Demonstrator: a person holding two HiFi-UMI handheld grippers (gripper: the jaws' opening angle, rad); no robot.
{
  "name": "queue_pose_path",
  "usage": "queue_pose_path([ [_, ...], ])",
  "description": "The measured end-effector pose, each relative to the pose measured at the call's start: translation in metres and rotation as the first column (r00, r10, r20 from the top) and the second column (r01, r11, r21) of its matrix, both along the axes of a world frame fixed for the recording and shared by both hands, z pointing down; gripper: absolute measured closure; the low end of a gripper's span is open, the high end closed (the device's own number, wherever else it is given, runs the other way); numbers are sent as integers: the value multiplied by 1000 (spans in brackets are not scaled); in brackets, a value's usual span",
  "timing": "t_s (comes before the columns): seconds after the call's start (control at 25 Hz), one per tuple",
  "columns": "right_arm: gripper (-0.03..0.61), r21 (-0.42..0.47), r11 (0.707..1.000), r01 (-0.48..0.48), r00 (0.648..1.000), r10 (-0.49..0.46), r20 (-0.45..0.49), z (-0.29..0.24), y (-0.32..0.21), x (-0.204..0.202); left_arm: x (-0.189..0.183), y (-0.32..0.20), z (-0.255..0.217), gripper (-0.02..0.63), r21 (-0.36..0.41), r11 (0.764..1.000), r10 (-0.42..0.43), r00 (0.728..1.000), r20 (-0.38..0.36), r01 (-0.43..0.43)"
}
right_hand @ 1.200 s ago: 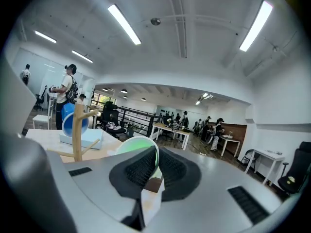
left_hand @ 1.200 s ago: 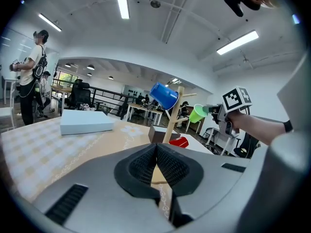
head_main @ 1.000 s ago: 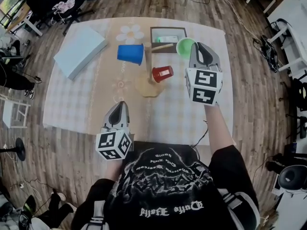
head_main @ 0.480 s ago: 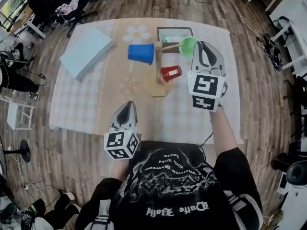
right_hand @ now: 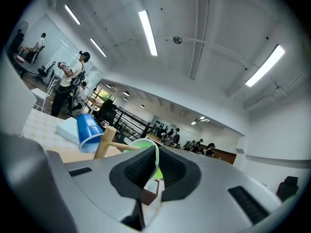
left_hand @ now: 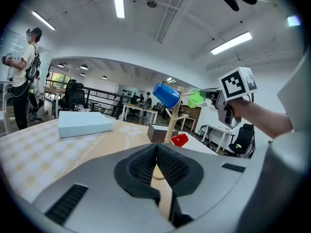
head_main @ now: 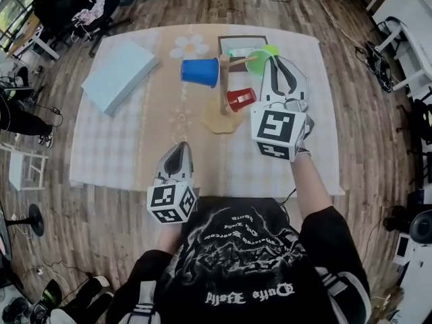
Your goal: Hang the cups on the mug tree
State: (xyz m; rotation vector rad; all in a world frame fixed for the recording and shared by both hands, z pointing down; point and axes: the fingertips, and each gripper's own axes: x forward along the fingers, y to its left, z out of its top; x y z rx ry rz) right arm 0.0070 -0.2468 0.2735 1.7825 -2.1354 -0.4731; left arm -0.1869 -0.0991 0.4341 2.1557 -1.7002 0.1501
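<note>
At 12 o'clock on counter (head_main: pixel 135 147), mug tree (head_main: pixel 221 90) already carried blue cup (head_main: pixel 200 71) at its 9 and red cup (head_main: pixel 241 98) at 4. R tool (head_main: pixel 275 65) pinched green cup (head_main: pixel 264 52) by its rim near the 2 o'clock peg (head_main: pixel 237 62), not yet hung. L tool (head_main: pixel 177 150) had jaws together, nothing held.

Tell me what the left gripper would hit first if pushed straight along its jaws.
Probably the mug tree: its post stands almost dead ahead of the shut left gripper, red cup right of it. Tilted slightly down, it might touch the table first; depth unclear.
</note>
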Motion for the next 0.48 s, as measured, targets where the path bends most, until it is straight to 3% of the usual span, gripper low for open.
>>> queue_pose_path([
  [0.48, 545, 35, 999, -24, 997, 27, -78, 7, 14, -33, -24, 3, 9, 594, -4, 1000, 20, 1000, -7, -20],
])
